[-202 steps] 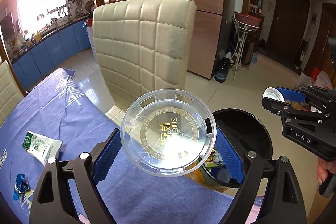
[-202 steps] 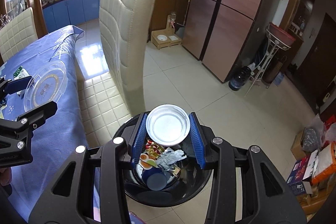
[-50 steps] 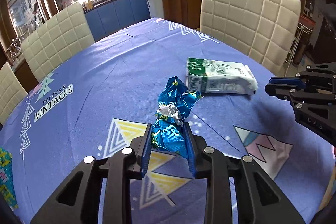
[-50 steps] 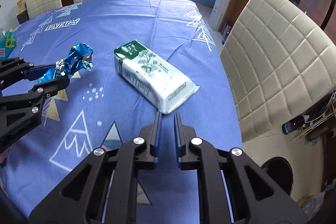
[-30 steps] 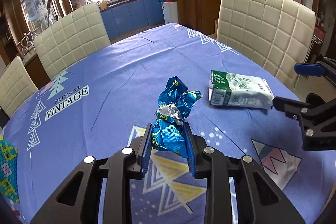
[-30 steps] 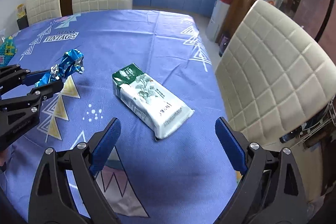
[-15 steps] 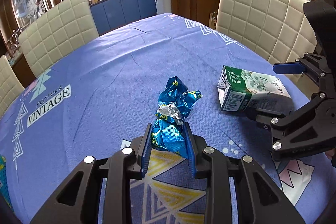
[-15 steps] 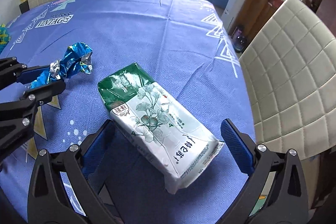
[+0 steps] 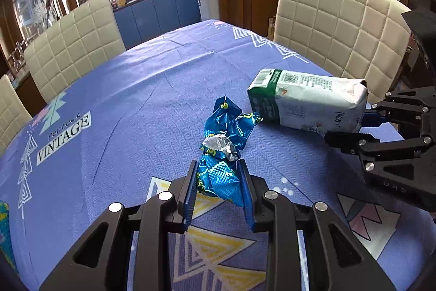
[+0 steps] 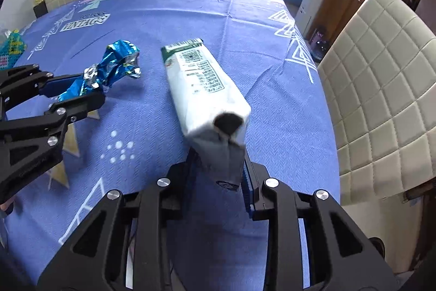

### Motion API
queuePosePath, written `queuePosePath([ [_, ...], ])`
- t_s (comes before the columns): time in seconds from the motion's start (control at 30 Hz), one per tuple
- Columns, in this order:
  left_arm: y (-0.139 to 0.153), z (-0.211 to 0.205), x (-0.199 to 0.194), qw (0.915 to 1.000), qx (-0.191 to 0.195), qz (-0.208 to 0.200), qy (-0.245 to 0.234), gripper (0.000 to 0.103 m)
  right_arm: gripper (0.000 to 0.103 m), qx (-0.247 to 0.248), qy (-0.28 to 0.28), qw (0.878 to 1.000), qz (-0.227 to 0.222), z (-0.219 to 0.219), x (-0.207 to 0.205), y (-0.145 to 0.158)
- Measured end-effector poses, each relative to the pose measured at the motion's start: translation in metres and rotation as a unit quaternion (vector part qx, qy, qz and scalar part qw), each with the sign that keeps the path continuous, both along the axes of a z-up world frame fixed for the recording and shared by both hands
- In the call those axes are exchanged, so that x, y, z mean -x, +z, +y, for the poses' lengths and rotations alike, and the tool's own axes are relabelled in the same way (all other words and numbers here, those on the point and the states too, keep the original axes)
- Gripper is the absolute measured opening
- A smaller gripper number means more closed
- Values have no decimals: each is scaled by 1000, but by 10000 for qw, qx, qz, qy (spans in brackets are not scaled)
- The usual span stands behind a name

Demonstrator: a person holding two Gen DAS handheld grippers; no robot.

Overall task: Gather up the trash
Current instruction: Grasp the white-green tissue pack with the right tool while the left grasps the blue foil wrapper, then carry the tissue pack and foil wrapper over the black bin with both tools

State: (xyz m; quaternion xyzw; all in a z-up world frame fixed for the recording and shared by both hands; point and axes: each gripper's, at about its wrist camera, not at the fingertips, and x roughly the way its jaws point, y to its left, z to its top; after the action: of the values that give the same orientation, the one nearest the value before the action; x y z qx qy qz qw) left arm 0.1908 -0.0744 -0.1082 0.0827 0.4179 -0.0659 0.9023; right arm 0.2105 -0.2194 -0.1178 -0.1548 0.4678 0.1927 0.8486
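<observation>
The right gripper [image 10: 219, 168] has just been closing, and its fingers now squeeze one end of the white and green carton [image 10: 201, 89]. That end is crushed flat, and the carton is tipped up off the blue counter [image 10: 163, 18]. Half a second ago the fingers were wide apart around it and it lay flat. The left gripper [image 9: 218, 190] keeps its fingers tight on the shiny blue wrapper [image 9: 226, 141], same as before. Both bits of trash are now held, so I think the bin comes next.
</observation>
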Motion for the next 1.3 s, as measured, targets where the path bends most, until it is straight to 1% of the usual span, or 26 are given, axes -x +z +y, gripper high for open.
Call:
queuePosePath([
  [0.07,5,-3,6,10000,-18,-60,-20,28,30,27,55,9999,-126,-1,12,7],
  [0.23,18,-6,22,9999,-13,-149,25,28,29,-5,86,9997,-245,-6,33,20],
  [0.6,33,-24,49,9996,-14,-282,-99,28,28,-120,-80,9988,-469,-30,69,44],
  [0.9,42,-56,69,9984,-39,-385,-406,28,27,-72,-269,9973,-672,-56,96,60],
  [1.3,55,-115,81,9940,-47,-545,-943,28,27,14,-712,9935,-883,-109,120,79],
])
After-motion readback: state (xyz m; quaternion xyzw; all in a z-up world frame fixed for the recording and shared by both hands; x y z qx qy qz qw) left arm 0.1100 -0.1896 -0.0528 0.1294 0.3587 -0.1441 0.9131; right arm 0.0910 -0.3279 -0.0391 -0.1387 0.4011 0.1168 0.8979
